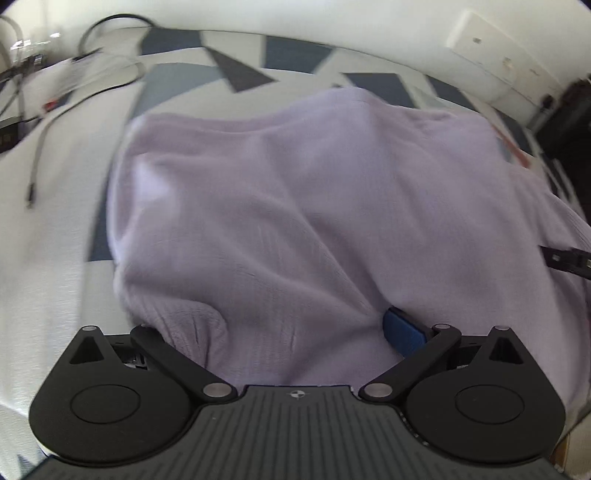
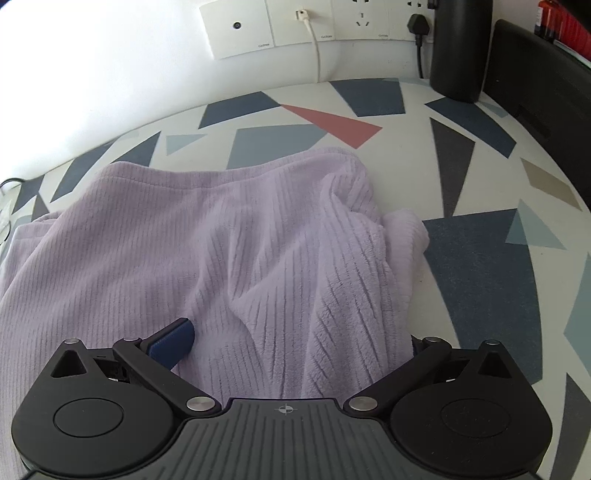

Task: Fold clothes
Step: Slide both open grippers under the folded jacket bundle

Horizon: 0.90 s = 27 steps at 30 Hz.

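A lilac ribbed fleece garment (image 1: 303, 206) lies rumpled on the patterned tabletop (image 1: 55, 258) and fills most of both views. My left gripper (image 1: 273, 325) has its jaws spread wide. Cloth is bunched across the gap, so only the right blue pad (image 1: 402, 332) shows. In the right wrist view the same garment (image 2: 221, 240) rises in folds between the wide-spread fingers of my right gripper (image 2: 295, 332). Its left blue pad (image 2: 173, 339) is visible and the right one peeks out at the cloth's edge. A black part of the other gripper (image 1: 565, 258) shows at the right edge of the left wrist view.
Loose cables (image 1: 74, 74) lie on the table at the far left. Wall sockets with plugged-in cords (image 2: 314, 29) line the wall behind. A black cylinder (image 2: 458, 51) and a black box (image 2: 535, 81) stand at the back right. Bare patterned table (image 2: 480, 266) lies right of the garment.
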Tool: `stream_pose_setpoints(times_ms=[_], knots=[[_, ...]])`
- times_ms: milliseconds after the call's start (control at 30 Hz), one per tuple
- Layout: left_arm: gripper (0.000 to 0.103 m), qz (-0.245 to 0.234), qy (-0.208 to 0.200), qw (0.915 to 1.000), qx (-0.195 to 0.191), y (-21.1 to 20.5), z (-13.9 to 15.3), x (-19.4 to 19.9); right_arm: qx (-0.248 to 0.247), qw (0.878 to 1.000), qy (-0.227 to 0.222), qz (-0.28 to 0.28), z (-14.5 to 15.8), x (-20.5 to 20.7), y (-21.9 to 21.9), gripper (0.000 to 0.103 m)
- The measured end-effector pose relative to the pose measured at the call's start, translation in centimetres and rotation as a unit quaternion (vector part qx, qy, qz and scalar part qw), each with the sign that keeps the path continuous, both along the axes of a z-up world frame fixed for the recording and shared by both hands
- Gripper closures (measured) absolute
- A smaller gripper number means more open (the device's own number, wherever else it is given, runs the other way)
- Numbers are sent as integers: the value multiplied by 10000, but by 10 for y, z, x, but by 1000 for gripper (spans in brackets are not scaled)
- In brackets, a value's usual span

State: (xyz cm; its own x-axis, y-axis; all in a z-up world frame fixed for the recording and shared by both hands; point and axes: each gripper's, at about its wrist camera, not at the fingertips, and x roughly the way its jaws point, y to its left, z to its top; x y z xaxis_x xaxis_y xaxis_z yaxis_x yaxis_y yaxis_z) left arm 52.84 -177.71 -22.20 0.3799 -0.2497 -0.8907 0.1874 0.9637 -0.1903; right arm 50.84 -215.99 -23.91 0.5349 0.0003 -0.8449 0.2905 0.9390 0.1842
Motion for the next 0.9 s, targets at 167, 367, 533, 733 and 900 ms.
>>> stream_pose_setpoints(times_ms=[167,367,533,733,900], knots=[[0,-50,-7,9998,182,-15,-2,2,-93,9994,3,319,-1,3,12,1],[0,-17,-56,9997,222,-16,-2,1,-44,9995,0,303,0,3,9,1],[0,74,-196,9996,206,-15,-2,-4,-170,9996,26,240,-1,4,11,1],[0,131,-206,9994,237,-15,-2,-2,-202,9996,50,186,-2,5,12,1],[0,126,-235,9994,227,-15,-3,-3,-239,9995,46,190,-2,5,13,1]])
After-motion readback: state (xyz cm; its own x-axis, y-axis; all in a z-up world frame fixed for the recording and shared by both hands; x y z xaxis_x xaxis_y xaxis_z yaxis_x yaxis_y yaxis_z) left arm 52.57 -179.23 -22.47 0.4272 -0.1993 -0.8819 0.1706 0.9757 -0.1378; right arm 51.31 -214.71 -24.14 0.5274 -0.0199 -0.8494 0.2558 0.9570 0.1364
